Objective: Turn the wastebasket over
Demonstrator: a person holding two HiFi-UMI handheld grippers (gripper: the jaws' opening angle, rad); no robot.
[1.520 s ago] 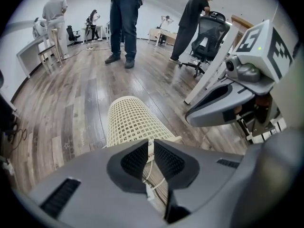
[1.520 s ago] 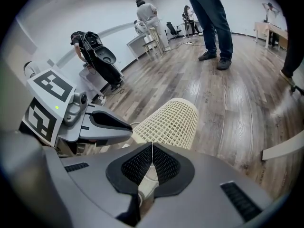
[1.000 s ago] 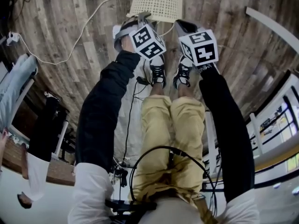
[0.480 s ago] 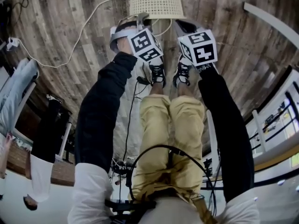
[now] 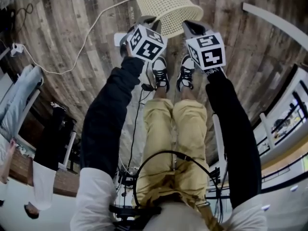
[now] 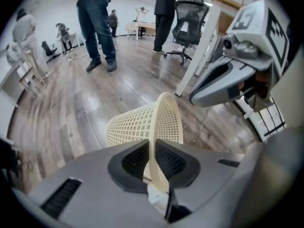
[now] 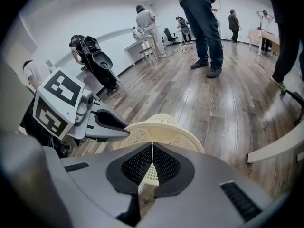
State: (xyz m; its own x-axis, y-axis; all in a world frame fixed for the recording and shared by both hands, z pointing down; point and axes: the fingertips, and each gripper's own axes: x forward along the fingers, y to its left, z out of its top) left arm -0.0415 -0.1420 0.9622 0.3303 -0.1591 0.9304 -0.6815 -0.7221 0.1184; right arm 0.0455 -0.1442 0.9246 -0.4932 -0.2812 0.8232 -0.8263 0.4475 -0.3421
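The cream lattice wastebasket (image 5: 166, 6) hangs tilted above the wooden floor, in front of the person's shoes (image 5: 161, 73). My left gripper (image 5: 144, 22) holds its rim on the left; its jaws have just been closing and the thin rim (image 6: 153, 127) now sits pinched between the pads. In the left gripper view the basket (image 6: 135, 125) lies on its side, its mouth towards me. My right gripper (image 5: 190, 27) is shut on the rim's other side, with the lattice edge (image 7: 151, 175) between its pads. Each gripper view shows the other gripper at the rim.
A white cable (image 5: 91, 28) runs across the floor left of the basket. A white curved rail (image 5: 279, 25) lies at the right. Two people (image 6: 97, 23) stand further off, near an office chair (image 6: 187, 18) and a white table leg (image 6: 199, 46).
The wastebasket has tipped from standing straight to leaning up and left, with its rim raised. Both grippers have risen with it, and the left one has rolled.
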